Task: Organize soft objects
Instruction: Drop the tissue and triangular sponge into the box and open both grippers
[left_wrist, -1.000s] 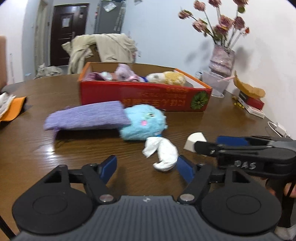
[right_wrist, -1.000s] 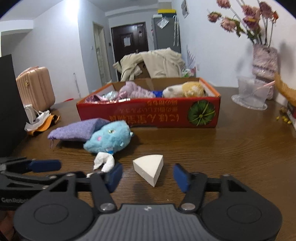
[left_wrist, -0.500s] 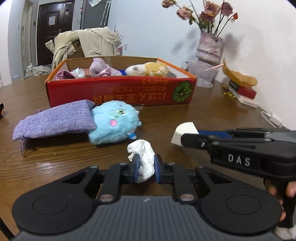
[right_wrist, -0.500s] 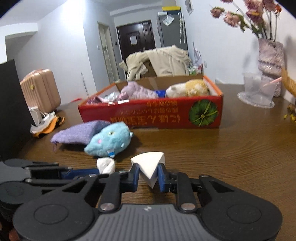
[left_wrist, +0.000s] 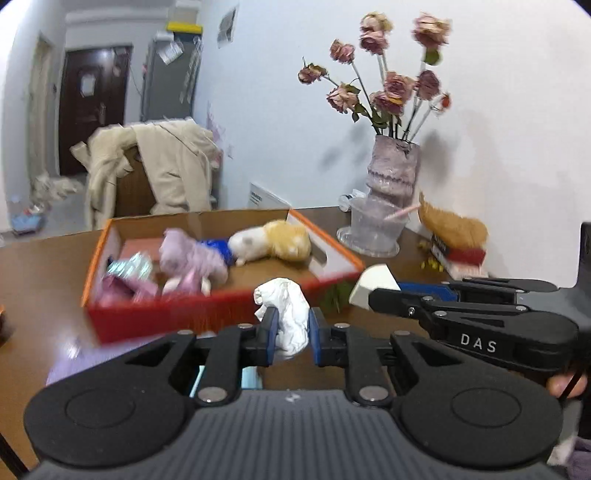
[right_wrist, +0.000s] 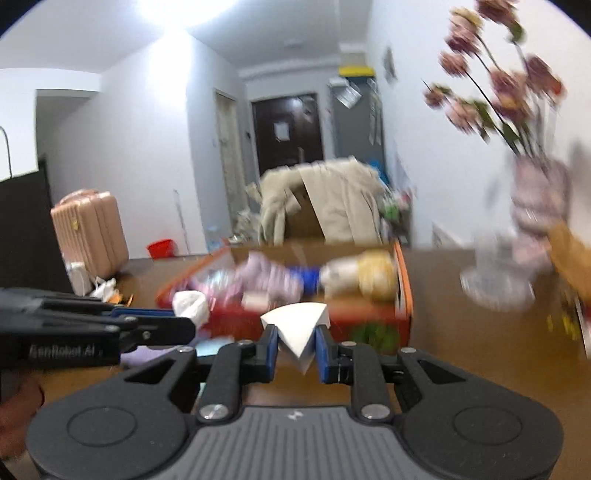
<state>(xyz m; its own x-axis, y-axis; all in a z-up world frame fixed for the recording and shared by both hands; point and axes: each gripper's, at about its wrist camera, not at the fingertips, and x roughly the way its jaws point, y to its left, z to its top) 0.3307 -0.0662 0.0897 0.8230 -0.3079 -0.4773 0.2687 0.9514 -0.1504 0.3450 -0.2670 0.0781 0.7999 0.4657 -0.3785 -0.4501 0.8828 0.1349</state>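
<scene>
My left gripper (left_wrist: 291, 326) is shut on a crumpled white cloth (left_wrist: 288, 310) and holds it in the air in front of the red cardboard box (left_wrist: 207, 310). My right gripper (right_wrist: 295, 341) is shut on a white wedge-shaped sponge (right_wrist: 299, 328), also lifted, near the box (right_wrist: 402, 291). The sponge also shows in the left wrist view (left_wrist: 373, 286), to the right of the cloth. The box holds a pink plush (left_wrist: 192, 260), a yellow-and-white plush (left_wrist: 273, 243) and other soft items. The cloth also shows at the left in the right wrist view (right_wrist: 190, 306).
A vase of dried roses (left_wrist: 393, 173) and a clear glass dish (left_wrist: 375, 230) stand at the back right of the brown table (left_wrist: 33, 280). A book stack with a yellow object (left_wrist: 454, 236) lies beside them. A coat-draped chair (left_wrist: 159, 170) stands behind the box.
Both grippers closed on their objects, then lifted them off the table toward the box. The blue plush and purple pouch have dropped nearly out of sight below the grippers.
</scene>
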